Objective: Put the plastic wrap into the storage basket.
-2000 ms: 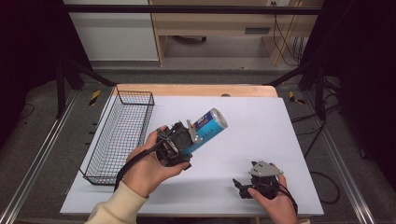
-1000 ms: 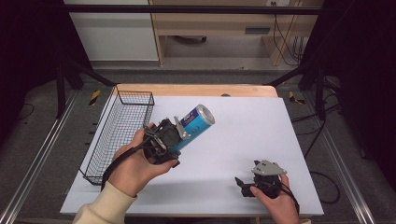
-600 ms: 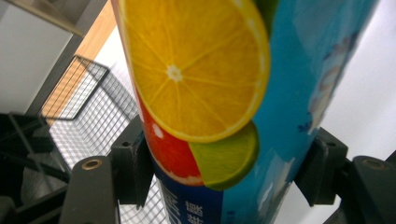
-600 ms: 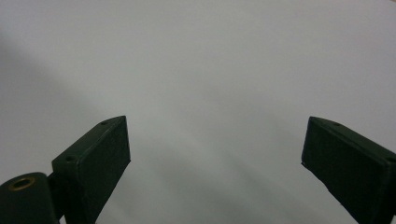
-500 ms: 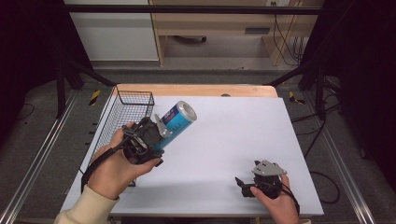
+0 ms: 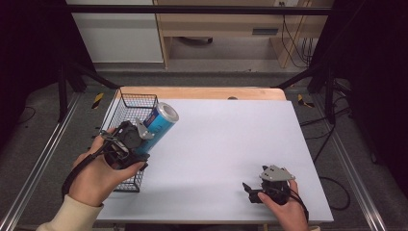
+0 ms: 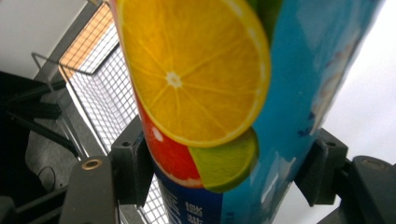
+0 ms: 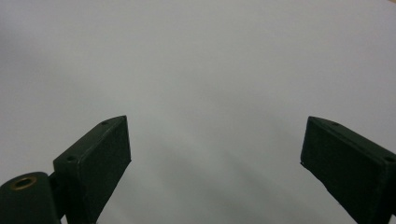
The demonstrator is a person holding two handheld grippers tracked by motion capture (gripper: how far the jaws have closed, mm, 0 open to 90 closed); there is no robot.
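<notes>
The left gripper (image 6: 137,139), clamped on the can (image 6: 156,126), held it tilted above the basket (image 6: 126,107) at the table's (image 6: 231,144) nine o'clock edge, lowering and release yet to come, while the right gripper (image 6: 251,187), open and empty, rested at five o'clock.

Cans: one blue can (image 6: 158,126)
Wire baskets: one wire basket (image 6: 126,103)
Grippers: two, left gripper (image 6: 126,144) and right gripper (image 6: 251,188)
Counters: one counter (image 6: 231,139)

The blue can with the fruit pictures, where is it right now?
In the high view the can is at the table's left, clamped in the left tool, tilted over the wire basket's right edge.
</notes>
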